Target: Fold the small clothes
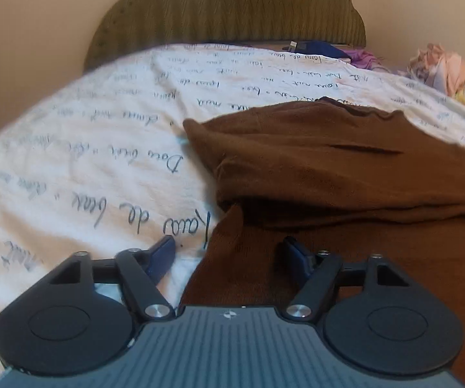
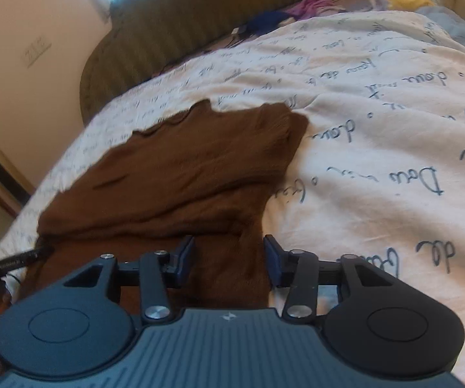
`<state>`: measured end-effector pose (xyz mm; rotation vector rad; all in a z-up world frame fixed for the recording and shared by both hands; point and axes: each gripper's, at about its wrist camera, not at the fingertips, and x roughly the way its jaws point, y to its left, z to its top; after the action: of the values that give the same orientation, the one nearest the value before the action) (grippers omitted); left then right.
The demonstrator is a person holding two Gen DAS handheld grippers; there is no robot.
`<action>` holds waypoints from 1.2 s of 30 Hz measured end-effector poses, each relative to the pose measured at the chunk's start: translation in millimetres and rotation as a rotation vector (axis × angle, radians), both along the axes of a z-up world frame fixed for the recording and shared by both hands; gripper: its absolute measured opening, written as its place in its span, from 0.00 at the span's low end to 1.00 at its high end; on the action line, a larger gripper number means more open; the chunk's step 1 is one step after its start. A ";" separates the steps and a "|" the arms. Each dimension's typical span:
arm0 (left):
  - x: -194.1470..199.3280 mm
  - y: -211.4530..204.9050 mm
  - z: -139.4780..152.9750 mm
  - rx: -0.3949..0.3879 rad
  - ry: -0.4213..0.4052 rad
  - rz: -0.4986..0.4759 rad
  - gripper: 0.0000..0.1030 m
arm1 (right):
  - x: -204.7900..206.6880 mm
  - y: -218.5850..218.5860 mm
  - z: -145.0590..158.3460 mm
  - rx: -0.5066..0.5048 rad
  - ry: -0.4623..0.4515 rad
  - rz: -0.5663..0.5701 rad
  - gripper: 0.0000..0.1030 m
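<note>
Both the left gripper (image 1: 226, 252) and right gripper (image 2: 229, 253) stand released (nothing pinched) over the near edge of the brown garment (image 1: 329, 168), which stretches away ahead.

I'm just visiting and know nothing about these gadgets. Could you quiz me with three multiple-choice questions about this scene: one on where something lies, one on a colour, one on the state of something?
1. Where does the brown garment lie?
A. On the white bedspread with handwriting print
B. On a wooden floor
C. In a basket

2. What colour is the headboard?
A. Bright red
B. Olive green
C. White

3. How does the left gripper stand?
A. Clamped tight on a sock
B. Jaws apart, pressing on nothing
C. Holding a hanger

Answers: 1 A, the cloth is spread over the printed cover. 2 B, the ribbed panel behind the bed is olive. 3 B, its two blue pads stand clearly apart.
</note>
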<state>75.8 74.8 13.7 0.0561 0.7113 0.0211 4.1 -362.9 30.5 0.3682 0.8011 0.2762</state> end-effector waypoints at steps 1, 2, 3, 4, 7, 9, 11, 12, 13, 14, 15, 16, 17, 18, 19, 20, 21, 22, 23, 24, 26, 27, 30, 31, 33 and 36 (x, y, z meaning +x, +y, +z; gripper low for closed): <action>1.5 -0.1 2.9 0.016 -0.006 0.007 0.11 | 1.5 6.8 -4.0 -0.056 0.001 0.008 0.07; 3.8 2.0 6.3 0.036 0.004 0.025 0.10 | 1.9 7.8 -4.4 -0.074 -0.012 0.015 0.07; 5.1 5.1 7.8 0.043 0.013 0.027 0.10 | 1.1 3.5 -3.7 -0.072 -0.009 0.000 0.07; 3.4 8.5 5.9 0.056 0.015 0.017 0.10 | -1.2 -4.3 -3.2 -0.061 -0.005 -0.021 0.06; -6.7 0.9 -2.7 0.158 -0.034 -0.005 0.11 | -7.4 -25.8 -13.3 -0.018 -0.005 -0.068 0.03; -14.1 -2.5 3.5 0.151 -0.039 -0.005 0.12 | -9.5 -27.7 -13.5 0.021 0.000 -0.090 0.05; -29.4 4.0 19.2 0.062 -0.039 -0.003 0.30 | -15.6 -24.3 -5.0 0.024 0.023 -0.111 0.08; -42.3 6.4 28.1 0.012 -0.064 0.002 0.40 | -22.8 -22.2 2.4 0.026 0.026 -0.124 0.12; -54.9 6.5 35.8 -0.038 -0.102 0.010 0.60 | -33.9 -19.1 12.5 0.039 0.006 -0.135 0.13; -64.8 2.7 41.1 -0.075 -0.133 0.015 0.76 | -44.5 -14.3 20.3 0.056 -0.020 -0.144 0.14; -70.9 -4.1 44.0 -0.097 -0.148 0.014 0.81 | -53.1 -5.1 27.6 0.077 -0.048 -0.142 0.14; -74.5 -17.0 45.4 -0.107 -0.151 0.008 0.82 | -58.1 8.5 31.7 0.088 -0.068 -0.116 0.16; -75.6 -29.7 43.8 -0.104 -0.142 -0.009 0.82 | -59.2 25.1 33.7 0.086 -0.078 -0.089 0.22; -75.3 -41.2 40.3 -0.093 -0.127 -0.035 0.82 | -58.9 41.5 33.0 0.069 -0.073 -0.072 0.33; -73.7 -54.1 32.3 -0.067 -0.097 -0.061 0.82 | -55.9 60.7 30.0 0.035 -0.057 -0.056 0.39; -71.8 -62.5 24.6 -0.034 -0.069 -0.068 0.81 | -52.0 78.8 24.6 -0.018 -0.039 -0.046 0.55; -69.4 -67.9 13.9 0.001 -0.027 -0.073 0.80 | -49.3 93.3 18.0 -0.086 -0.030 -0.047 0.61; -66.3 -69.2 -1.1 0.043 0.020 -0.088 0.83 | -49.9 103.4 10.0 -0.155 -0.047 -0.054 0.61; -71.4 -63.6 -5.8 0.040 -0.023 -0.099 0.84 | -55.1 109.3 2.3 -0.230 -0.095 -0.046 0.61; -70.4 -57.2 -4.9 0.014 -0.005 -0.103 0.84 | -63.4 111.8 -4.6 -0.312 -0.150 -0.031 0.60; -70.9 -47.7 -5.2 0.029 -0.001 -0.094 0.87 | -72.9 98.1 -8.3 -0.327 -0.163 -0.055 0.60; -72.4 -44.8 -5.3 0.029 -0.002 -0.097 0.87 | -74.1 86.8 -8.9 -0.321 -0.154 -0.085 0.60; -88.8 -34.3 6.7 0.025 -0.023 -0.070 0.83 | -75.8 77.7 -4.9 -0.339 -0.140 -0.106 0.61; -96.1 -29.7 10.5 0.026 -0.039 -0.058 0.83 | -80.7 79.6 0.4 -0.356 -0.140 -0.110 0.61; -111.9 -15.8 16.6 0.017 -0.067 -0.021 0.86 | -99.3 73.7 12.0 -0.327 -0.152 -0.142 0.62; -118.0 5.8 12.2 -0.007 -0.036 0.049 0.87 | -126.0 54.4 18.3 -0.288 -0.163 -0.199 0.69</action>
<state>-42.2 80.5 25.9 0.0319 0.6767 0.0666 -121.8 -308.5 48.8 0.1501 0.6270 0.0026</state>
